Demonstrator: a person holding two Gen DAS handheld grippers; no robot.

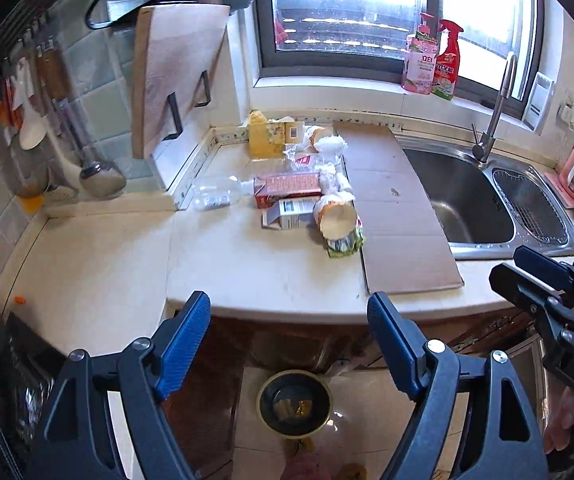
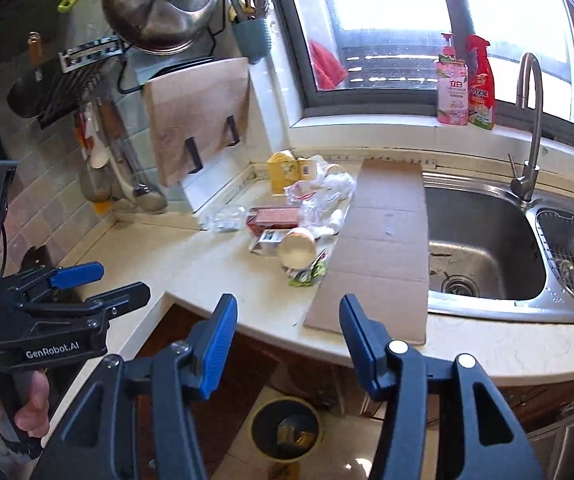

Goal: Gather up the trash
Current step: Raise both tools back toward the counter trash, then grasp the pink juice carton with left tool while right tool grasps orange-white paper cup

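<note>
A heap of trash lies on the cream counter: a red carton (image 1: 289, 189) (image 2: 274, 217), a tipped paper cup (image 1: 335, 218) (image 2: 296, 251), a clear plastic bottle (image 1: 217, 194) (image 2: 223, 218), a yellow box (image 1: 266, 136) (image 2: 283, 171), crumpled white wrappers (image 1: 329, 148) (image 2: 333, 188) and a green wrapper (image 1: 345, 245) (image 2: 307, 274). A round bin (image 1: 294, 403) (image 2: 285, 429) with some trash in it stands on the floor below. My left gripper (image 1: 289, 344) (image 2: 101, 278) is open and empty, short of the counter edge. My right gripper (image 2: 289, 344) (image 1: 507, 264) is open and empty, above the bin.
A flat cardboard sheet (image 1: 391, 204) (image 2: 379, 248) lies between the trash and the steel sink (image 1: 459, 196) (image 2: 483, 248). A cutting board (image 1: 175, 76) leans at the back left, utensils hang on the tiled wall. Two spray bottles (image 2: 467, 80) stand on the windowsill.
</note>
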